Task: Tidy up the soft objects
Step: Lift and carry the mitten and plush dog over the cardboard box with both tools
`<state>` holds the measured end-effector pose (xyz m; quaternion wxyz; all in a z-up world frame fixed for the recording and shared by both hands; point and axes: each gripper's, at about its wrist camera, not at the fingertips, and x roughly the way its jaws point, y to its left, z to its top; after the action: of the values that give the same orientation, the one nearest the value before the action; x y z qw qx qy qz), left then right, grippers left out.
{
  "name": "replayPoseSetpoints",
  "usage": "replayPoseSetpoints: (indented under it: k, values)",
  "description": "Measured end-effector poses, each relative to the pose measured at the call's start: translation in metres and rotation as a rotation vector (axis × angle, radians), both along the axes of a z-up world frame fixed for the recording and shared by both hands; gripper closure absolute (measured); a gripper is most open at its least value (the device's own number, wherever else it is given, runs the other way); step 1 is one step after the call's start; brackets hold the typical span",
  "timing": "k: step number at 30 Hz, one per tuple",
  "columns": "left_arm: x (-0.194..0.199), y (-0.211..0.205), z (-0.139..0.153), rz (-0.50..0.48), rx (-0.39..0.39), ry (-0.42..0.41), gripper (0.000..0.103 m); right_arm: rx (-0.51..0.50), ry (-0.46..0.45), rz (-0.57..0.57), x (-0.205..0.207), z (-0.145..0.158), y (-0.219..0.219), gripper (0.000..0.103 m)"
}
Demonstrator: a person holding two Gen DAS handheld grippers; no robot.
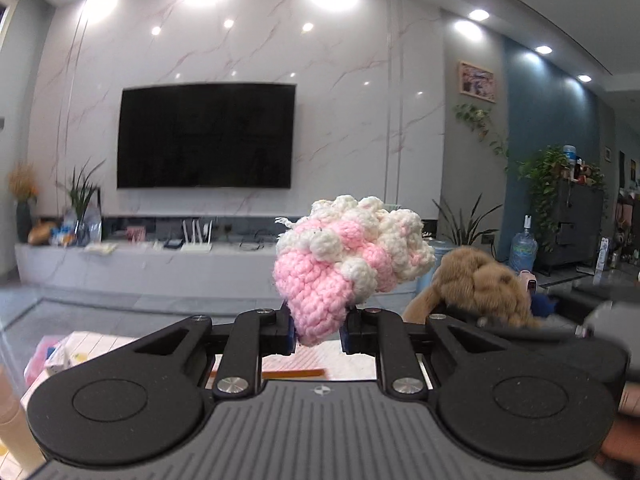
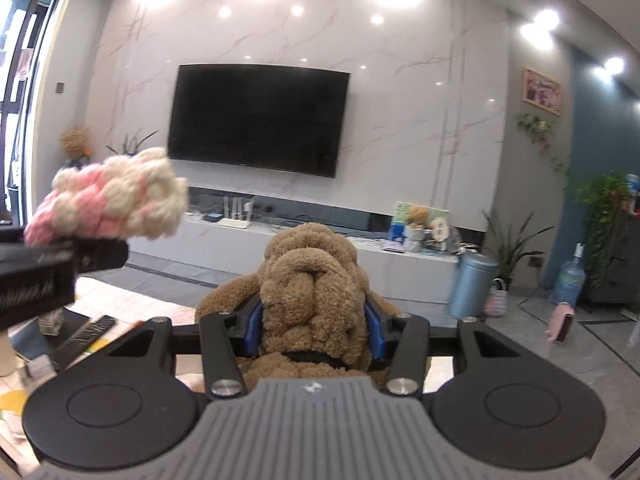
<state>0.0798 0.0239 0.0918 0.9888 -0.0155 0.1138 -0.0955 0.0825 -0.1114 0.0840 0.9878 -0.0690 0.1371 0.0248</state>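
Note:
My left gripper (image 1: 318, 330) is shut on a pink and white crocheted toy (image 1: 348, 256), pinching its pink lower end so the knobbly body stands up above the jaws. In the right wrist view the same crocheted toy (image 2: 116, 200) shows at the left, sticking out of the left gripper (image 2: 96, 252). My right gripper (image 2: 316, 330) is shut on a brown plush dog (image 2: 312, 280), its blue pads pressing both sides of the head. The brown plush dog (image 1: 476, 280) also shows at the right of the left wrist view. Both toys are held up in the air.
A wall-mounted television (image 1: 206, 136) hangs above a long low cabinet (image 1: 160, 264) with routers and clutter. A low table (image 2: 132, 300) with a remote control (image 2: 86, 338) lies below. Potted plants (image 1: 556, 184), a water bottle (image 2: 568, 280) and a blue cylinder bin (image 2: 474, 284) stand at right.

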Motion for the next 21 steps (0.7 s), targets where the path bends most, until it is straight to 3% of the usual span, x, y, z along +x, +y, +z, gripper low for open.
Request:
replayPoseSetpoints:
  k: [3,6,10,13,16,21]
  values:
    - [0.015,0.032,-0.007,0.074,-0.013,0.030,0.081,0.023,0.035,0.041,0.010,-0.011,0.032,0.054]
    - [0.033,0.065,-0.018,0.148,-0.094,0.093,0.081,0.037,0.105,0.108,0.031,-0.023,0.059,0.054]
    - [0.044,0.095,-0.029,0.206,-0.192,0.114,0.081,0.077,0.214,0.159,0.076,-0.041,0.083,0.054]
    - [0.050,0.104,-0.036,0.241,-0.153,0.107,0.081,0.150,0.345,0.224,0.117,-0.065,0.106,0.053]
    - [0.067,0.110,-0.047,0.239,-0.135,0.150,0.081,0.230,0.472,0.234,0.161,-0.099,0.122,0.053]
    - [0.073,0.124,-0.067,0.252,-0.134,0.230,0.081,0.233,0.576,0.206,0.207,-0.152,0.156,0.053]
